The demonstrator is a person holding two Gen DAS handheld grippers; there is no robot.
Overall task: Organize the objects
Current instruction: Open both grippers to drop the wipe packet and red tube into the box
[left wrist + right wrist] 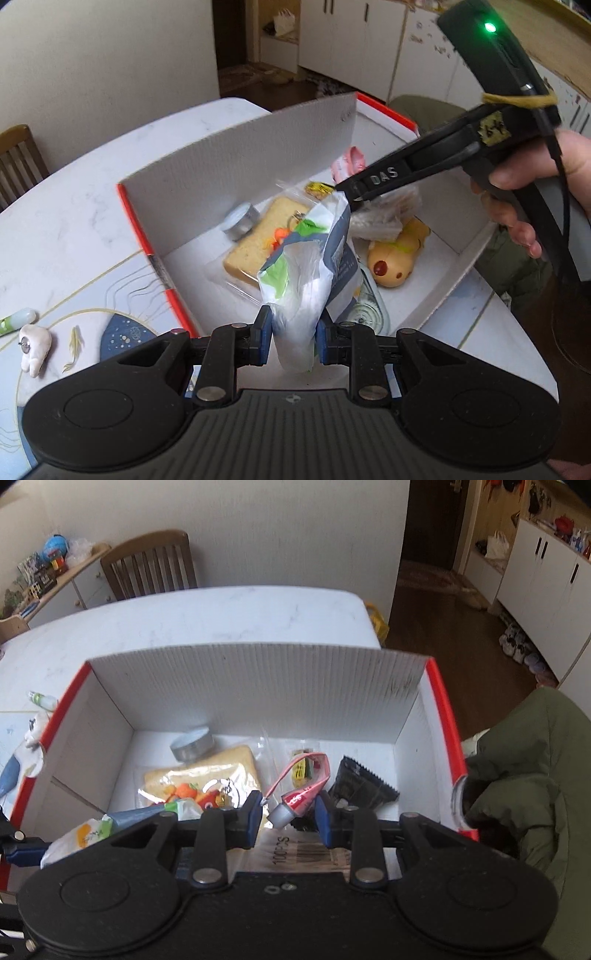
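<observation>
Objects lie together in the white box (255, 686) with red edges on the table (74, 206) — a bread slice in a wrapper (258, 236), a round tin (192, 744), a yellow toy (397, 254). The left gripper (293, 332) pinches a crumpled plastic packet (306, 273) over the box's near edge. The right gripper (288, 814) grips a red tube (301, 797); only the right wrist view shows it, plus a black sachet (364, 786). Only the left view shows a white tooth-shaped charm (35, 349) outside the box.

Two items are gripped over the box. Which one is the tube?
The crumpled red tube with grey cap, in the right gripper. The left gripper clamps a white, green and blue plastic pouch instead.
</observation>
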